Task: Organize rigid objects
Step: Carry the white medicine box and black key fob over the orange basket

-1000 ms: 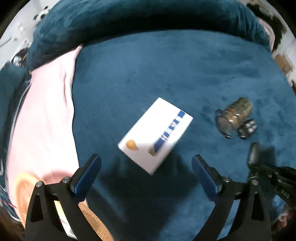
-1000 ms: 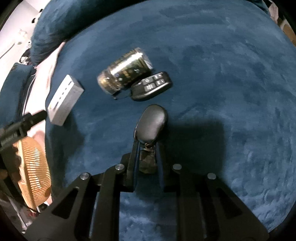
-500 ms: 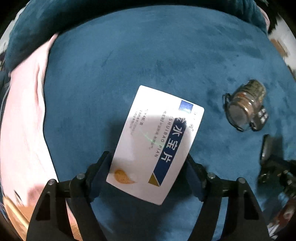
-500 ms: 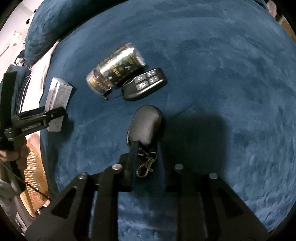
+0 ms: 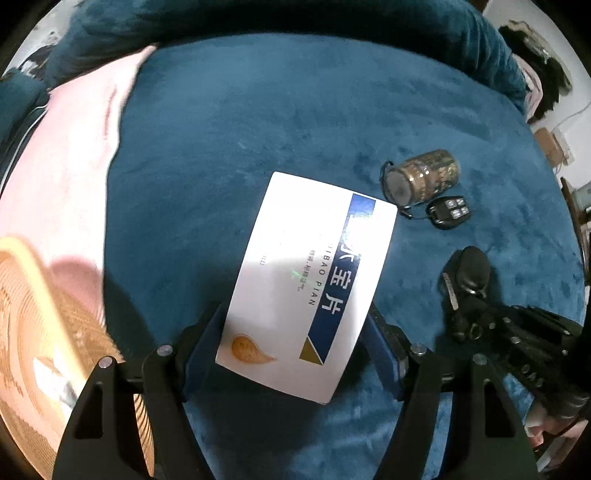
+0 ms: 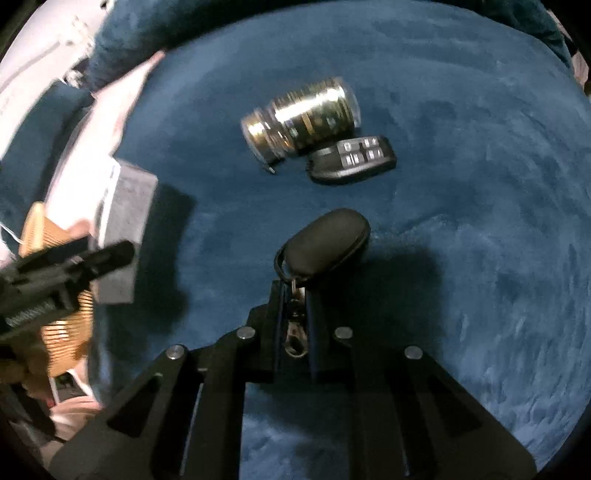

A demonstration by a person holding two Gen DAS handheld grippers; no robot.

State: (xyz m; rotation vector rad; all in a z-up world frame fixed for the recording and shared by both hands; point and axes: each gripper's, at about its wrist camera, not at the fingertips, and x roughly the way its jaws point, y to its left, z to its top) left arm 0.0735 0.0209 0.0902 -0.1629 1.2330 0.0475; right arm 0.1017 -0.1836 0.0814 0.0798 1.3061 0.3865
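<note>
Home bedroom, plush teal blanket (image 5: 295,110), pink bedding (image 5: 66,155)

Plush, matt blue velvety cloth on the bed cover (image 5: 258,129) — nap brushed in patches. Smooth glossy white card on the box (image 5: 306,280). Clear shiny plastic or glass on the jar (image 6: 303,118). Black matt plastic on the key fob (image 6: 351,158); grainy leather-like pouch (image 6: 328,243) — bright metal clip (image 6: 295,332). Woven straw-coloured basket (image 5: 33,350).

surface: deep teal plush blanket (image 5: 295,122) over a bed | left of blanket: pink sheet (image 5: 62,177) | beyond blanket's far edge: teal bolster (image 5: 277,18) | right of blanket: white wall (image 5: 569,122), cable | light: bright overhead, hard shadows
</note>
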